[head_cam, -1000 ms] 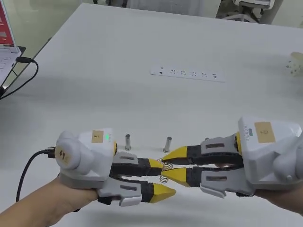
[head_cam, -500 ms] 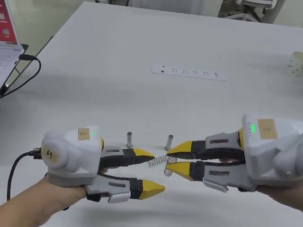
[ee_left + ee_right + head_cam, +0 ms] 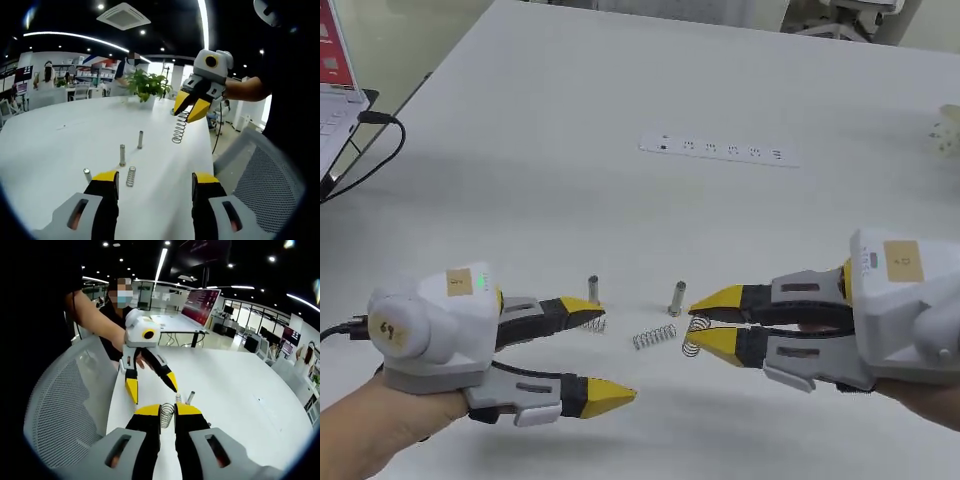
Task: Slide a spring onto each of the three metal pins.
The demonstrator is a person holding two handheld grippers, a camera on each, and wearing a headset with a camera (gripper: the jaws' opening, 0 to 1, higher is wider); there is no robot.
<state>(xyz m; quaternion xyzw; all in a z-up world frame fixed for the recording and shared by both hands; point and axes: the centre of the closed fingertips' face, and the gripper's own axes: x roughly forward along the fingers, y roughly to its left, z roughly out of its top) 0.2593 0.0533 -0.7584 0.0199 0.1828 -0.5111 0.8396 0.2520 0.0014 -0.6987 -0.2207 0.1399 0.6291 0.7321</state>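
At a white workbench (image 3: pixel 620 150), the right gripper (image 3: pixel 695 322) clamps its yellow-tipped jaws on one end of a thin silver wire spring (image 3: pixel 178 130). It holds the spring in the air just right of the middle pin (image 3: pixel 678 297), a short upright cylinder of bare steel. The left gripper (image 3: pixel 618 352) hangs well to the left of that pin, jaws spread wide with nothing between them. The work appears to be at its first step: a spring is in hand, yet none sits on a pin. The next move, by the look of it, calls for carrying the dangling spring over a pin, lining its free end up with the pin's top and lowering it straight. A soft coil gripped by one end may sway or catch on the rim. The count: three steel pins, all bare, with the left pin (image 3: pixel 593 287) to the left of the middle pin and the far pin (image 3: pixel 140 139) beyond it in the left gripper view. There seem to be three springs. One is held, a loose spring (image 3: pixel 653 337) lies flat just on the person's side of the middle pin, and what looks like a small third coil (image 3: pixel 592 323) sits to that pin's lower left, by the left gripper's upper tip. Two grippers are at work.
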